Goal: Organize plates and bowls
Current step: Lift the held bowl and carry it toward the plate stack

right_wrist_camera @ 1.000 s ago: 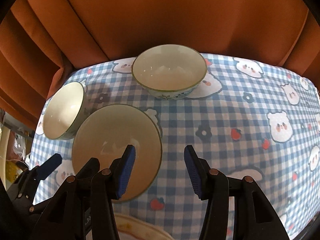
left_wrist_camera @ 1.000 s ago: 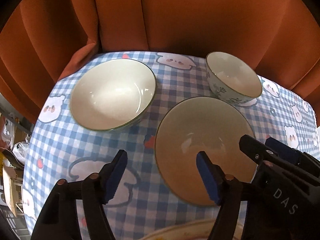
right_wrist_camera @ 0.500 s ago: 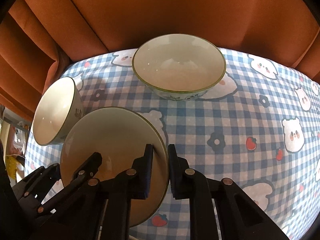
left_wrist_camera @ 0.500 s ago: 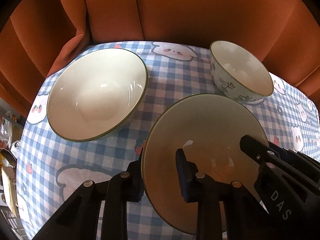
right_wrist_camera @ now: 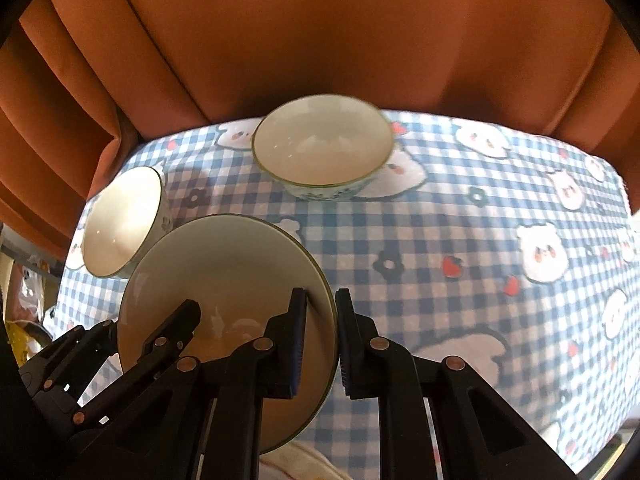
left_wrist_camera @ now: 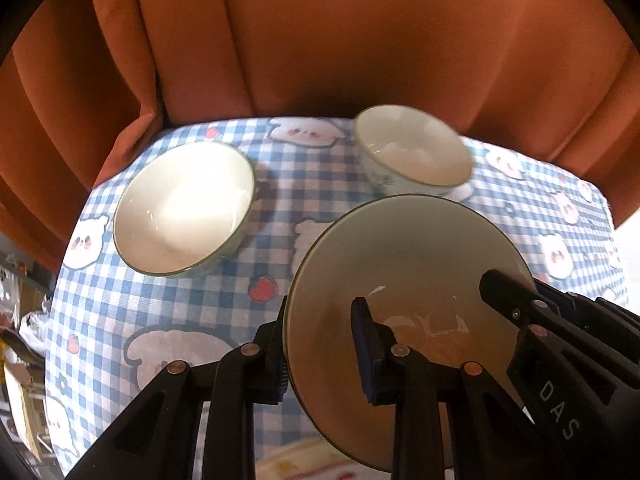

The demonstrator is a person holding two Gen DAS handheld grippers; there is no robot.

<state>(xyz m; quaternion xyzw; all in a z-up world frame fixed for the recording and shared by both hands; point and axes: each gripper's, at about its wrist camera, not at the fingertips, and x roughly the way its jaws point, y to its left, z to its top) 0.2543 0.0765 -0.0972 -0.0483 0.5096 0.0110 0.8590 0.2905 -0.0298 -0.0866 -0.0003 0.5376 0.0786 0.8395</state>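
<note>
A shallow cream plate point(left_wrist_camera: 408, 264) with a dark rim hangs just above the blue checked tablecloth point(left_wrist_camera: 168, 320), pinched from both sides. My left gripper point(left_wrist_camera: 320, 332) is shut on its left rim. On the opposite rim my right gripper point(right_wrist_camera: 320, 308) is shut; its fingertip point(left_wrist_camera: 504, 284) shows in the left wrist view. The plate point(right_wrist_camera: 224, 280) fills the lower left of the right wrist view, with the left gripper's finger point(right_wrist_camera: 188, 312) on it. A wide bowl point(left_wrist_camera: 184, 208) stands left. Behind the plate is a deep floral bowl point(left_wrist_camera: 412, 152), point(right_wrist_camera: 120, 220). Another wide bowl point(right_wrist_camera: 322, 152) stands at the back.
An orange curtain point(left_wrist_camera: 320, 40) hangs right behind the table's far edge. Part of a cream dish point(left_wrist_camera: 304, 460) peeks in under the held plate at the near edge. Bare checked cloth point(right_wrist_camera: 480, 240) stretches right of the plate. Clutter lies past the left edge.
Both grippers went from open beside the plate to shut on its opposite rims. They have since risen with it, so the bowls and cloth look farther away.
</note>
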